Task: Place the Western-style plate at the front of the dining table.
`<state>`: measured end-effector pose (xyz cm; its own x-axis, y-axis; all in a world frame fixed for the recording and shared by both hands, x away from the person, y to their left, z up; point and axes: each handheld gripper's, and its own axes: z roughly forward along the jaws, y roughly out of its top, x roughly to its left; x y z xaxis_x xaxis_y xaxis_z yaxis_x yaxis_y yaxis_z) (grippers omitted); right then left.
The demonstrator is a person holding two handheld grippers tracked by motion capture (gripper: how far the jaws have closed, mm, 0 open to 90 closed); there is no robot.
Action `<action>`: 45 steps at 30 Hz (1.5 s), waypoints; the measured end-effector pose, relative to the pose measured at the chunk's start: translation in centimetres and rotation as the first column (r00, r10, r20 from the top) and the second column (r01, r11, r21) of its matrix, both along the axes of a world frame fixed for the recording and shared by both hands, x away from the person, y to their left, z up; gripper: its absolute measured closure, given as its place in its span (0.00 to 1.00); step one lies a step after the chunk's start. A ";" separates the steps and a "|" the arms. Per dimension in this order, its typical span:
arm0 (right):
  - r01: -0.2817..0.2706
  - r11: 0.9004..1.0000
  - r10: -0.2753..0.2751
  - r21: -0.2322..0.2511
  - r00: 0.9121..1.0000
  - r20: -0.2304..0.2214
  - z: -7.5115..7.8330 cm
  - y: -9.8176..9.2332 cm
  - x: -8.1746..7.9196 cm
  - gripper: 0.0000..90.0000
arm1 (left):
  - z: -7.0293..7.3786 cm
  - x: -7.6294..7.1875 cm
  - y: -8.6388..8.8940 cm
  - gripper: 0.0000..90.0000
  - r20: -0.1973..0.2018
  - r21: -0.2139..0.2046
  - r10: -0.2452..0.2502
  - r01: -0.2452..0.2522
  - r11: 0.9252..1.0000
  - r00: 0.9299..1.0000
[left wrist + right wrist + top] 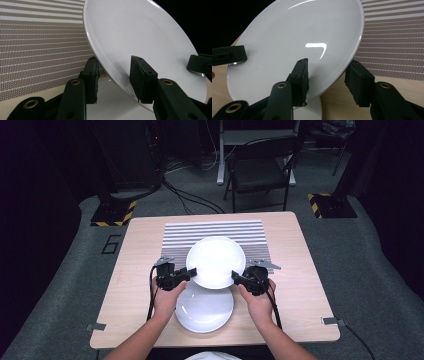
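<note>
Left gripper (189,273) and right gripper (236,277) clamped on opposite rims of round white ceramic plate (216,261), apparently lifted above second white plate (204,309). Striped grey placemat (215,230) behind, on wooden table (135,250).

White plate (216,261) held tilted above second white plate (204,310).

The left hand-held gripper (113,80) straddles the tilted white plate's (140,37) rim above a striped mat (37,45).
</note>
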<state>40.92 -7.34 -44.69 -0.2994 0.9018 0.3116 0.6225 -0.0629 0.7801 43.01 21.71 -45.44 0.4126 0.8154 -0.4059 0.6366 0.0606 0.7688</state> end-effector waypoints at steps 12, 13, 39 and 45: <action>-0.006 1.000 0.007 -0.011 1.000 0.016 0.5 0.5 0.7 0.59 | 0.4 0.8 0.3 0.66 0.007 0.005 0.016 -0.016 1.000 1.000; -0.006 1.000 0.006 -0.011 1.000 0.012 0.6 0.6 0.8 0.59 | 0.4 0.9 0.3 0.66 0.008 0.009 0.016 -0.017 1.000 1.000; -0.001 1.000 0.001 -0.011 1.000 0.018 1.0 1.4 3.4 0.60 | 0.7 3.1 0.9 0.67 0.012 -0.001 0.050 -0.050 0.999 0.999; -0.002 1.000 0.003 -0.014 1.000 0.022 1.0 1.6 3.9 0.60 | 0.8 3.3 1.1 0.68 0.015 -0.007 0.064 -0.064 0.998 0.998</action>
<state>44.79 -5.70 -43.65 -0.3083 0.9052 0.2925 0.6052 -0.0506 0.7944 46.30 22.83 -44.66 0.3659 0.8378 -0.4052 0.6194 0.1057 0.7779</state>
